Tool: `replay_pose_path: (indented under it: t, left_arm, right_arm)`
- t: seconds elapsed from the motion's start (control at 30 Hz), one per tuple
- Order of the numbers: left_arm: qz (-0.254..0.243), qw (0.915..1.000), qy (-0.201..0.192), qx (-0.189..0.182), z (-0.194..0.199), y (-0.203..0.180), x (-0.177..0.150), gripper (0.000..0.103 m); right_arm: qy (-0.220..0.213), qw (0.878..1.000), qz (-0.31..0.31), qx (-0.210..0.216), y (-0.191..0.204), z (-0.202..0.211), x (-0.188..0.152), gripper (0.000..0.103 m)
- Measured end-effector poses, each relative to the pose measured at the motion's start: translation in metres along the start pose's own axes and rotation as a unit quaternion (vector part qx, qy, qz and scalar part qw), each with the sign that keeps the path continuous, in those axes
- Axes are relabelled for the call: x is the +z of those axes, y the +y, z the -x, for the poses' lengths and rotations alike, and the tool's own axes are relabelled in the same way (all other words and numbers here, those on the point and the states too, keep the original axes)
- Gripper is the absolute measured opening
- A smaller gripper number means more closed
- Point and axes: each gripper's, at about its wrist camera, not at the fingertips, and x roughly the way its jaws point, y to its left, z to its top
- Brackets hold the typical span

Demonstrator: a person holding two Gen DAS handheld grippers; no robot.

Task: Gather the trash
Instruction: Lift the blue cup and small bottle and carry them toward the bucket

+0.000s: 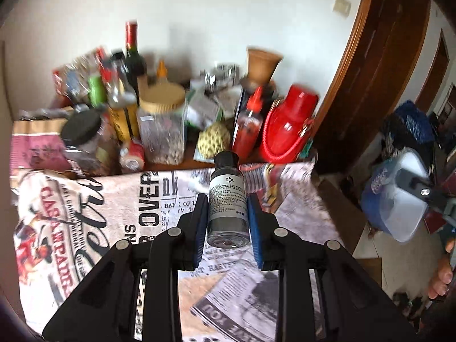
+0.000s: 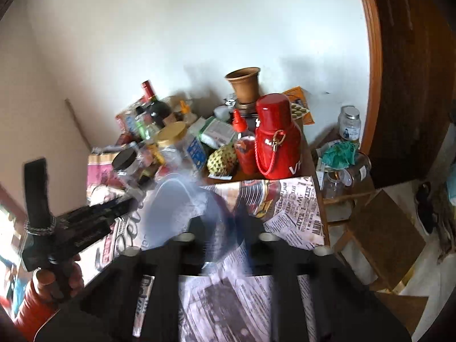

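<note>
A small dark bottle (image 1: 226, 199) with a black cap and a grey label sits between the blue pads of my left gripper (image 1: 226, 211), which is shut on it above the newspaper-print cloth (image 1: 119, 199). At the right edge of the left wrist view, my right gripper (image 1: 426, 192) clamps the rim of a translucent plastic container (image 1: 399, 202). In the blurred right wrist view the same container (image 2: 176, 208) smears across my right gripper (image 2: 225, 219). The left gripper (image 2: 125, 199) shows at the left, held by a hand (image 2: 54, 282).
The back of the table is crowded: a wine bottle (image 1: 133, 54), lidded jars (image 1: 162, 125), a custard apple (image 1: 213, 139), a red sauce bottle (image 1: 248, 125), a red flask (image 1: 290, 122) and a clay pot (image 1: 262, 62). A low side stand with glass jars (image 2: 349, 125) and a cardboard box (image 2: 382, 236) stand right, by a wooden door frame (image 2: 373, 57).
</note>
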Motion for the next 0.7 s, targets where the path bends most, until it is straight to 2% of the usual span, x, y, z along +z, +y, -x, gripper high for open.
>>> replay_pose_path:
  t: [0.17,0.37,0.57,0.7]
  left_arm:
    - [0.025,0.9989,-0.03,0.025,0.039,-0.019,-0.022,0.027]
    - [0.072,0.9957,-0.032,0.05,0.068,-0.024,-0.056,0.027]
    - [0.093,0.9922,-0.049,0.067,0.108,-0.025,-0.077,0.027]
    - [0.086,0.9918,-0.063,0.07,0.133,-0.028,-0.087,0.027]
  right_arm:
    - [0.026,0.999,0.032,0.022,-0.005,-0.002,-0.019,0.008]
    - [0.06,0.996,0.059,0.043,-0.001,-0.005,-0.047,0.007]
    - [0.052,0.994,0.077,0.053,0.015,0.021,-0.056,0.006]
    - [0.037,0.994,0.082,0.056,0.028,0.042,-0.061,0.006]
